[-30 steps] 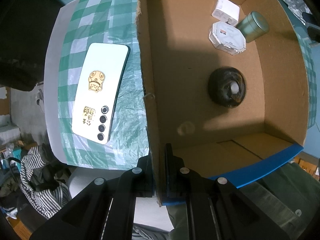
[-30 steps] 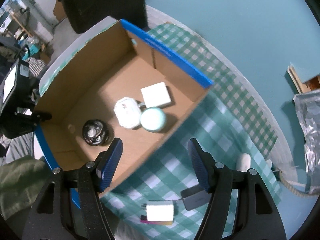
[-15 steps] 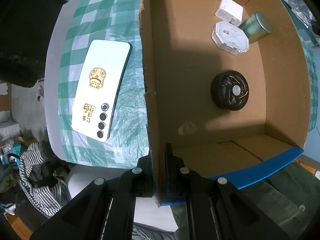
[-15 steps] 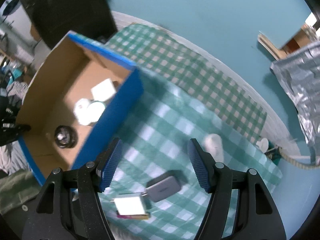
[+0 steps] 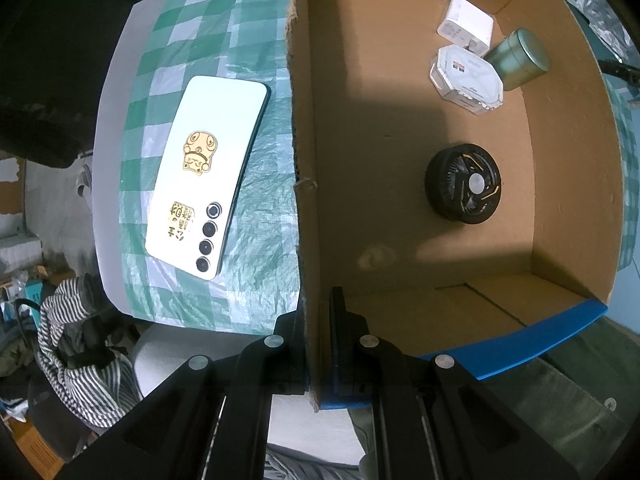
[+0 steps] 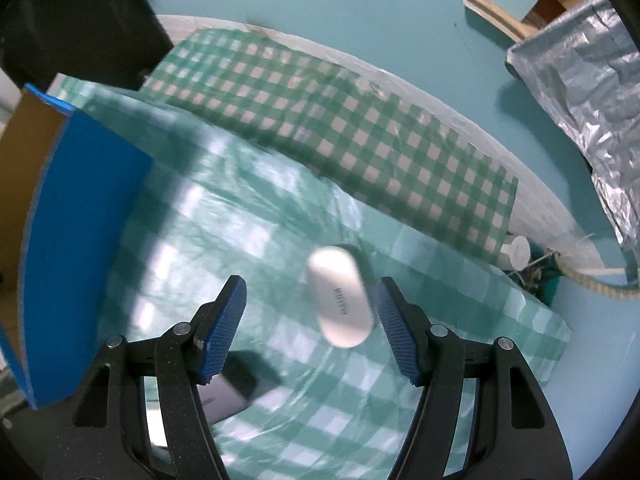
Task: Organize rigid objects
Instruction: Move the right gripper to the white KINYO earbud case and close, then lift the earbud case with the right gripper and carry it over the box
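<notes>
My left gripper (image 5: pixel 318 344) is shut on the near wall of a cardboard box (image 5: pixel 304 152) with blue outer sides. Inside the box lie a black round fan (image 5: pixel 464 188), a white octagonal case (image 5: pixel 466 74), a green tin (image 5: pixel 520 58) and a white charger block (image 5: pixel 464 24). A white phone (image 5: pixel 208 172) lies face down on the green checked cloth left of the box. My right gripper (image 6: pixel 310 320) is open above the cloth. A white oval case (image 6: pixel 340 298) lies between its fingers, closer to the right one. The box's blue side (image 6: pixel 76 248) is at the left.
A grey flat device (image 6: pixel 220 396) lies on the cloth under the right gripper's left finger. Crinkled foil (image 6: pixel 580 76) stands at the far right. A small white cap (image 6: pixel 516 250) and a rope (image 6: pixel 592 284) lie past the cloth's right edge. Striped clothing (image 5: pixel 80 344) is below the table.
My right gripper has swung right, away from the box, and come down over the white oval case. The left gripper has kept its hold on the box wall.
</notes>
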A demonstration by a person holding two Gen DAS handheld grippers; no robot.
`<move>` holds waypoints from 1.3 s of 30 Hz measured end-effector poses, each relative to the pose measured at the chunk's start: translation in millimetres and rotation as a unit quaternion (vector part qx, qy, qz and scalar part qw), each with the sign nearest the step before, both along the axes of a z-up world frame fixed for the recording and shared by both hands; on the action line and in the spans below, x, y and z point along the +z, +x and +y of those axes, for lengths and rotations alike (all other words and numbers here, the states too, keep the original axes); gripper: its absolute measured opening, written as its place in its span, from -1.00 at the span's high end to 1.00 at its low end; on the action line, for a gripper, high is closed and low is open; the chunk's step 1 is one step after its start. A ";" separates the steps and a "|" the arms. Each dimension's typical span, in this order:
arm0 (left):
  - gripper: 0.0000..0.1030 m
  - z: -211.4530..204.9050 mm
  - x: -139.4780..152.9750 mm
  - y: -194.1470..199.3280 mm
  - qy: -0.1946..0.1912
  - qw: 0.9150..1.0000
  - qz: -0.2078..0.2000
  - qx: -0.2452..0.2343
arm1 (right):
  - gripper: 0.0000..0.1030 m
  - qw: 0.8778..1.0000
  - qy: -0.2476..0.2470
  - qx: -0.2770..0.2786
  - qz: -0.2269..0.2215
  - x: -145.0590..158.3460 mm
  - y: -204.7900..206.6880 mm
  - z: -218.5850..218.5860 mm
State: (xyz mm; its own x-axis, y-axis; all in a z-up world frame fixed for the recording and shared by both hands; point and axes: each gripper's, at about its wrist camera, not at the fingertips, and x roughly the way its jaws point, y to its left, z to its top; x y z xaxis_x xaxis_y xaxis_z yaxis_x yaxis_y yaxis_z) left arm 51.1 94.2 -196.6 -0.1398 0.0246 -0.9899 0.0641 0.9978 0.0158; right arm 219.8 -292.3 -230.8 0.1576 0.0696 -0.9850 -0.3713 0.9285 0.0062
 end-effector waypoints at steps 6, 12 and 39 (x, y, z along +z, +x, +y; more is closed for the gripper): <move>0.86 2.7 -1.4 1.4 0.002 1.000 0.001 0.007 | -0.32 1.000 -0.012 0.005 0.014 -30.8 3.2 -7.1; 0.86 3.1 -1.6 3.4 0.004 1.000 0.002 0.012 | -0.17 0.999 -0.024 0.020 0.018 -44.5 1.8 -5.7; 0.86 -4.2 1.9 1.6 0.007 1.000 -0.001 0.004 | 0.29 0.996 -0.001 -0.069 0.049 -44.0 -5.3 -12.7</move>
